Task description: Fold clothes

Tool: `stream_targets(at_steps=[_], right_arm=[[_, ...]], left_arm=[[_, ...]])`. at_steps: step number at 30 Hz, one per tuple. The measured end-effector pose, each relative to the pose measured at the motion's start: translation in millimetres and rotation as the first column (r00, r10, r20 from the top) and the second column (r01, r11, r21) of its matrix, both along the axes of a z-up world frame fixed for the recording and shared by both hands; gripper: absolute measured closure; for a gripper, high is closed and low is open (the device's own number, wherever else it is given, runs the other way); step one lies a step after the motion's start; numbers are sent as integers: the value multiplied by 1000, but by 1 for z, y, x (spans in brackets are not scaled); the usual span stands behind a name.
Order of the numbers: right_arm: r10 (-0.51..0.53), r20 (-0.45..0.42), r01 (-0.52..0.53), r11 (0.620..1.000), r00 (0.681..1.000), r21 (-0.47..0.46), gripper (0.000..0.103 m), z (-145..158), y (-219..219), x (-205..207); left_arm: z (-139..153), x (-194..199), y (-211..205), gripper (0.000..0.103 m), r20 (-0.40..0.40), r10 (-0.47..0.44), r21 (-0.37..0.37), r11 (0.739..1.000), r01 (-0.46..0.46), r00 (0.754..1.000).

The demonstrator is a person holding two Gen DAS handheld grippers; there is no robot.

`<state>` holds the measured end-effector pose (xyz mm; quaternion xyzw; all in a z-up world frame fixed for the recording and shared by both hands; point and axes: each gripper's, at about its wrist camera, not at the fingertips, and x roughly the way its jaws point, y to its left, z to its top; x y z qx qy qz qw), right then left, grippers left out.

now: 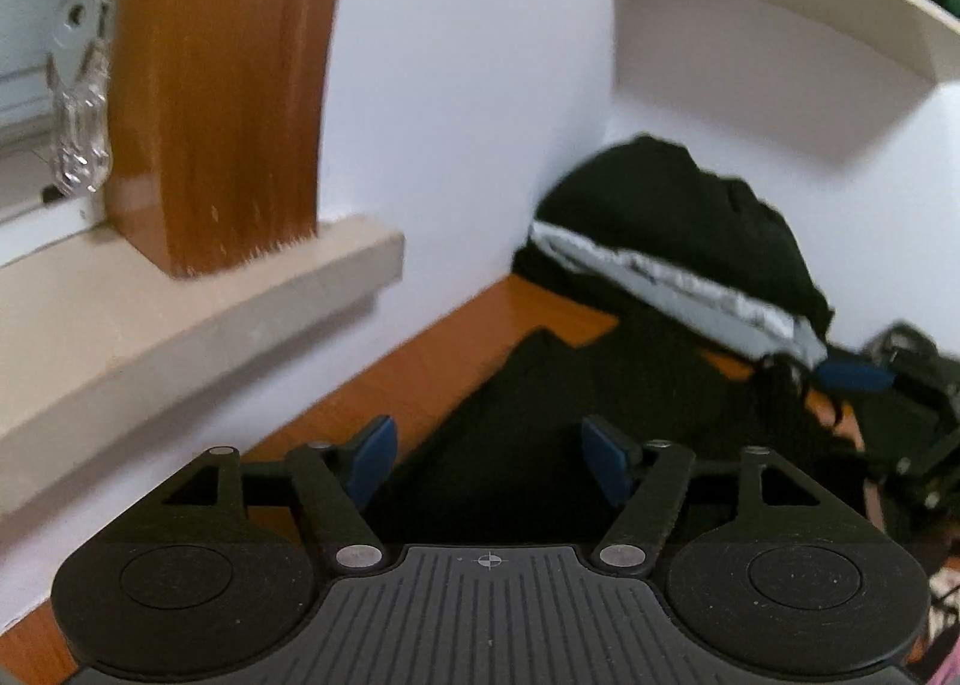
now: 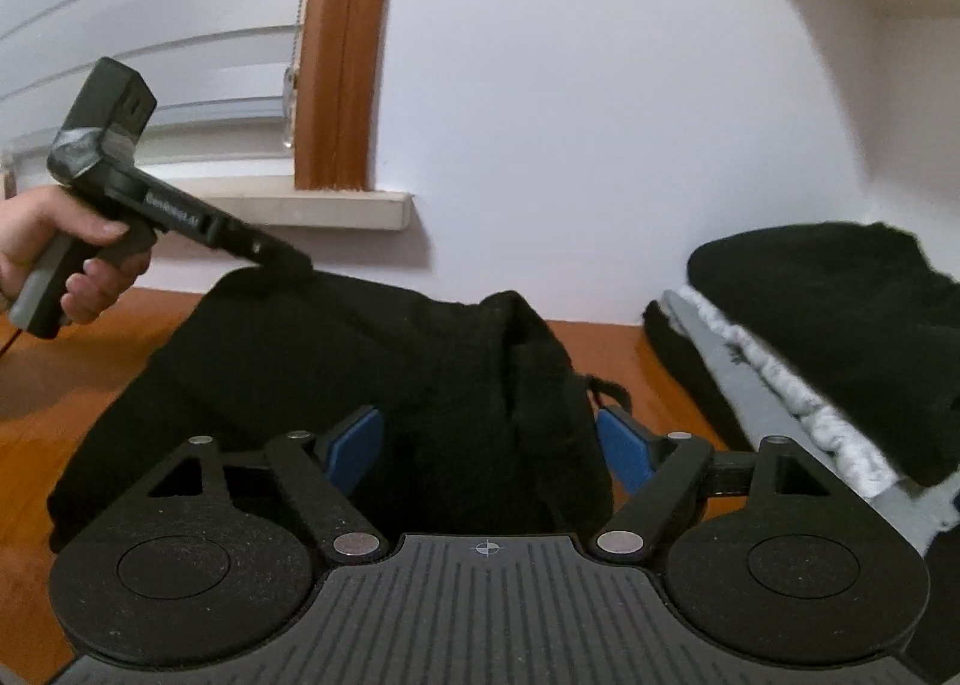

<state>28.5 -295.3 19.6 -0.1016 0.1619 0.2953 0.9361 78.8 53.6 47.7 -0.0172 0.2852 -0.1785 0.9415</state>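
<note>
A black garment (image 2: 360, 355) lies bunched on the wooden table (image 2: 54, 421), with a raised fold toward its right side. My right gripper (image 2: 491, 448) is open, its blue pads standing on either side of that raised fold without pressing it. My left gripper (image 1: 491, 460) is also open, just above the flat black garment (image 1: 540, 403), with nothing pinched between its pads. In the right wrist view a hand (image 2: 36, 247) holds the left gripper, whose tip reaches the garment's far left edge; its fingers blend into the black cloth there.
A stack of folded clothes (image 2: 840, 325), black over grey-white, sits at the back right against the white wall. A stone window sill (image 1: 180, 313) and wooden window frame (image 1: 228, 84) run along the left. A shelf (image 1: 780, 24) hangs above the stack.
</note>
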Motion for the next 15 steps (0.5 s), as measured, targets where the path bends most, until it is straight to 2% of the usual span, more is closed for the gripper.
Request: stream_targets(at_steps=[3,7,11,15], right_arm=[[3,4,-3,1000,1000,-8,25,0,3,-15],[22,20,-21,999,1000,-45,24,1,13,-36],[58,19,-57,998,998,-40,24,2,26,-56],[138,-19,-139,990,990,-23,24,-4,41,-70]], left_arm=[[-9,6,-3,32,-45,16,42,999,-14,999],[-20,10,-10,33,-64,25,126,992,-17,998],[-29,6,-3,33,-84,46,84,996,-39,995],[-28,-7,-1,33,-106,61,97,994,-50,992]])
